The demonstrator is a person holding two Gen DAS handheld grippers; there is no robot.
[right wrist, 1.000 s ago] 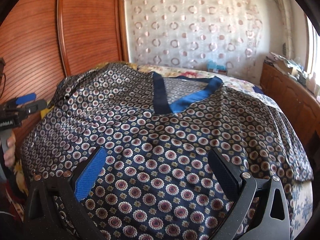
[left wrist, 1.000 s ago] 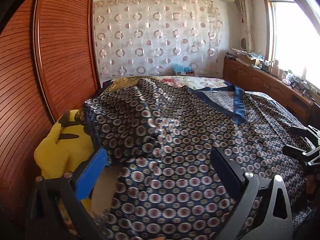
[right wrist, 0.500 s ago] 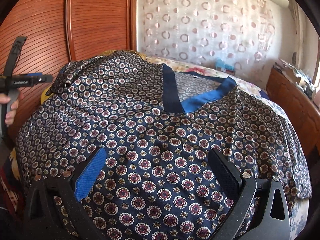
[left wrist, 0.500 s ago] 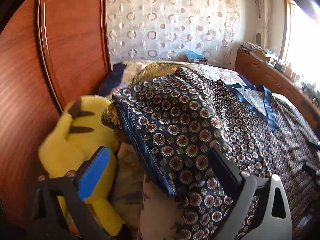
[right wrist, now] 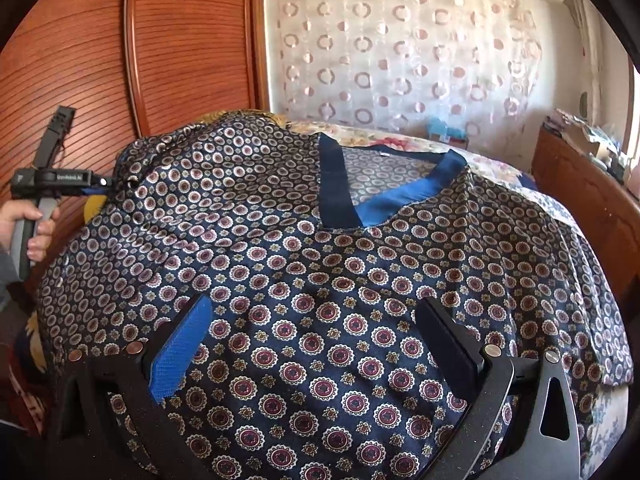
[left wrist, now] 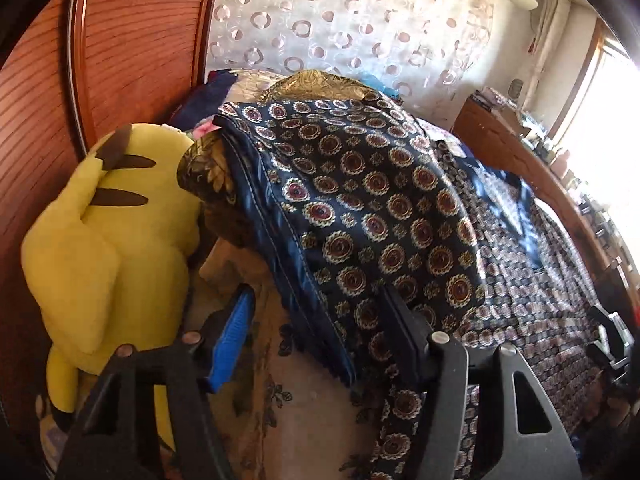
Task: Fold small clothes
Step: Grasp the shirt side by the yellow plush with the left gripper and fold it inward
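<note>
A navy satin top (right wrist: 312,288) with a round medallion print and a blue V-neck band (right wrist: 404,200) lies spread front-up over the bed. In the left wrist view its left sleeve (left wrist: 360,216) drapes over a gold cushion, hemmed edge facing me. My left gripper (left wrist: 320,320) is open, its jaws standing either side of that sleeve edge, just short of it. It also shows in the right wrist view (right wrist: 100,182) at the sleeve end. My right gripper (right wrist: 312,332) is open and empty, above the lower front of the top.
A yellow plush toy (left wrist: 108,248) sits left of the sleeve against the wooden wardrobe door (left wrist: 132,48). A gold cushion (left wrist: 208,172) lies under the sleeve. A patterned curtain (right wrist: 400,60) hangs behind the bed. A wooden sideboard (right wrist: 592,200) runs along the right.
My left gripper has swung left and closed in on the sleeve edge by the plush toy. My right gripper has barely moved. The top has stayed spread out.
</note>
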